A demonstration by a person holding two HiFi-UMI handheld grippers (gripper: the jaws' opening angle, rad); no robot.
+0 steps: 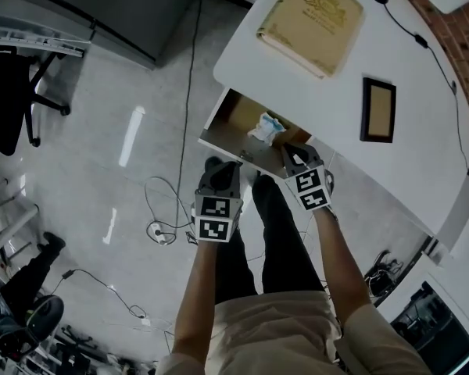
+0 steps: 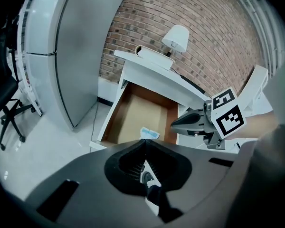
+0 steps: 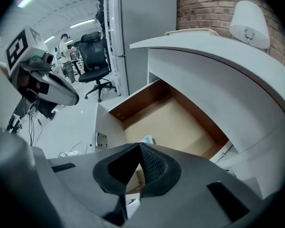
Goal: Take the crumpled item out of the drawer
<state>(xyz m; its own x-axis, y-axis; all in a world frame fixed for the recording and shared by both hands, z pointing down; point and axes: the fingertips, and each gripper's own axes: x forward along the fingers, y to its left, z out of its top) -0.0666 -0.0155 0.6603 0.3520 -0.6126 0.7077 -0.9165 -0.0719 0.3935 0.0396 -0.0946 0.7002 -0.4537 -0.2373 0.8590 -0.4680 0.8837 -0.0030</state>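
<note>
The white table's drawer (image 1: 219, 127) stands pulled open. In it a crumpled white and blue item (image 1: 266, 127) lies near the front. Both grippers hang just in front of the drawer, above the floor. The left gripper (image 1: 219, 165) is shut and empty, off the drawer's front edge. The right gripper (image 1: 291, 148) is shut and empty too, close to the drawer's right front corner and a little short of the item. In the left gripper view the item (image 2: 149, 133) peeks over the closed jaw tips. It shows the same way (image 3: 147, 139) in the right gripper view.
On the white table (image 1: 422, 155) lie a tan book (image 1: 310, 22) and a dark picture frame (image 1: 378, 109), with a lamp (image 2: 176, 36) by the brick wall. A grey cabinet (image 2: 71, 46) stands left of the drawer. Cables (image 1: 160, 229) trail on the floor and an office chair (image 1: 16, 92) stands far left.
</note>
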